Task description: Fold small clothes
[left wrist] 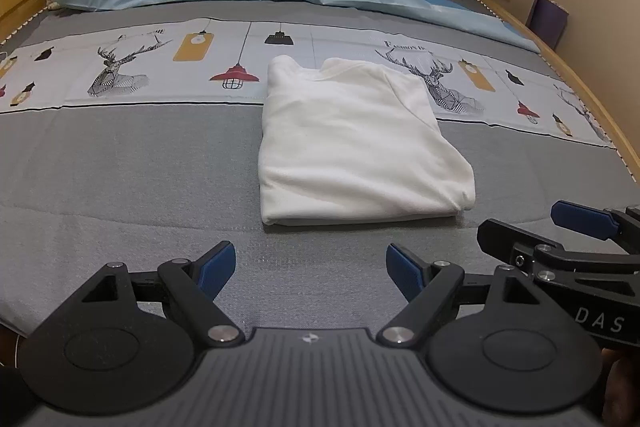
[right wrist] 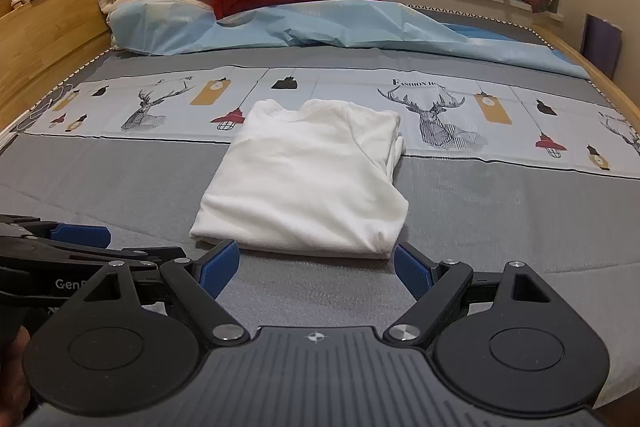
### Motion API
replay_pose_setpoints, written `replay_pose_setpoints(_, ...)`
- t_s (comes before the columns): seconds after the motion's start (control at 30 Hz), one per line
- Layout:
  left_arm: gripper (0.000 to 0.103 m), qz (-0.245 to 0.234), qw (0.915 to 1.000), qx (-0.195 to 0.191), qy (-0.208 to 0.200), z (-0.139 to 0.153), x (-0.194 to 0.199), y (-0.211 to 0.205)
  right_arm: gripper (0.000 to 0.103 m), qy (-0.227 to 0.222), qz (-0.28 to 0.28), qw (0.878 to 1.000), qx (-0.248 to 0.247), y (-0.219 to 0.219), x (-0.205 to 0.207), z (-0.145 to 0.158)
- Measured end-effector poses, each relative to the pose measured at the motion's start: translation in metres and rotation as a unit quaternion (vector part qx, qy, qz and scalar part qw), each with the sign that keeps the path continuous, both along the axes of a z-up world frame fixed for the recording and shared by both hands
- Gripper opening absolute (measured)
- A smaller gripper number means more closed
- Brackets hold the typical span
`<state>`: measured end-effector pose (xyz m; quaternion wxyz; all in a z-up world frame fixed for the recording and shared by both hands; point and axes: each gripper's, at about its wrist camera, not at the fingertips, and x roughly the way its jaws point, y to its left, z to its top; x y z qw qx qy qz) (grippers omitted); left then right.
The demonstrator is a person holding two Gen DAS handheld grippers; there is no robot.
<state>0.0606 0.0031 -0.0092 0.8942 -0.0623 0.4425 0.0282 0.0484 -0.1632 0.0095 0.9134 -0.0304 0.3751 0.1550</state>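
Both tongs, left (left wrist: 310, 273) & right (right wrist: 316, 269), spread, empty; white shirt (right wrist: 308, 179) just ahead: pinch near hem corners, fold fwd evenly.

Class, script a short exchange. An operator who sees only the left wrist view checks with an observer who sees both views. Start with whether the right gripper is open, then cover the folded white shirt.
Operator: My left wrist view shows only one side of the right gripper. Is it open?
Observer: Yes. Both its blue pads are spread wide apart, with nothing between them.
Operator: Where does it sit relative to the folded white cotton shirt?
Observer: Its fingertips line up with the shirt's near edge, one towards each near corner. Neither is gripping the fabric.
Operator: Is the fold tidy on the shirt's right side?
Observer: Not quite. Near the far right corner, loose layers stick out past the edge.
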Motion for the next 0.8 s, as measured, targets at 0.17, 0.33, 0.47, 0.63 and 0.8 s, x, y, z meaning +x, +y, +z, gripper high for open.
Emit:
replay_pose_setpoints(0.17, 0.086, 0.002, 1.0000, -0.003, 0.003, -0.0011, 0.0010, 0.0009, 0.086, 0.001, -0.001, 1.000, 0.000, 0.0004, -0.0002, -0.0001)
replay_pose_setpoints(0.33, 0.086, 0.002, 1.0000, -0.004, 0.004, -0.0013, 0.0015, 0.0013, 0.086, 0.003, -0.001, 1.000, 0.001, 0.0014, 0.0008, 0.0000)
replay_pose_setpoints(0.47, 0.086, 0.002, 1.0000, -0.005, 0.004, -0.0021, 0.0018, 0.0018, 0.086, 0.003, 0.000, 1.000, 0.001, 0.0011, 0.0008, 0.0001)
replay_pose_setpoints(0.63, 0.086, 0.000, 1.0000, -0.004, 0.005, -0.0026, 0.0022, 0.0012, 0.086, 0.004, -0.002, 1.000, 0.003, 0.0014, 0.0020, -0.0005)
replay_pose_setpoints(0.8, 0.086, 0.000, 1.0000, -0.004, 0.005, -0.0030, 0.0021, -0.0002, 0.086, 0.007, -0.004, 1.000, 0.007, 0.0015, 0.0025, -0.0015)
